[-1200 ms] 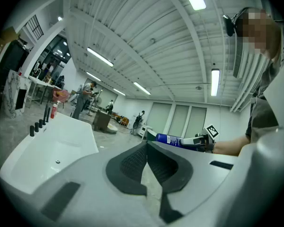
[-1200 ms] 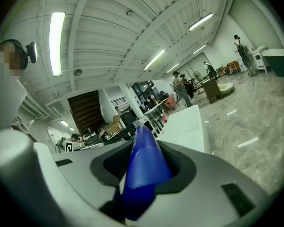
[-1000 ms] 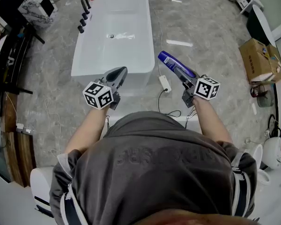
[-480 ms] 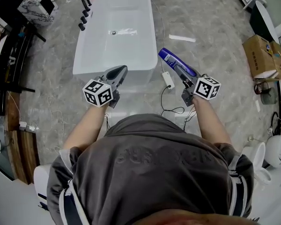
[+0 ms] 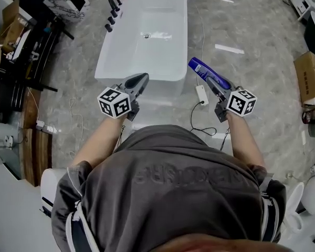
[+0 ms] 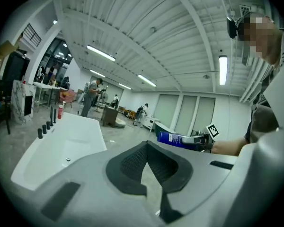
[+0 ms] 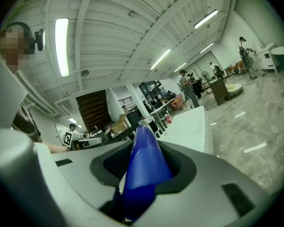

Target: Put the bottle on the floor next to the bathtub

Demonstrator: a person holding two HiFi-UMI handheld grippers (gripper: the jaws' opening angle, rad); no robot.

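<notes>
Head view: the right gripper point(image 5: 214, 83) pinches a blue plastic bottle point(image 5: 205, 71) above the floor, right of the white rectangular bathtub point(image 5: 157, 51). Best to lower it onto bare grey marbled floor point(image 5: 252, 41), clear of the white power strip point(image 5: 201, 94). Left gripper view: the left gripper point(image 6: 146, 146) has its jaws pressed together, empty. Right gripper view: the jaws clamp the bottle; it should stand upright before they let go.
</notes>
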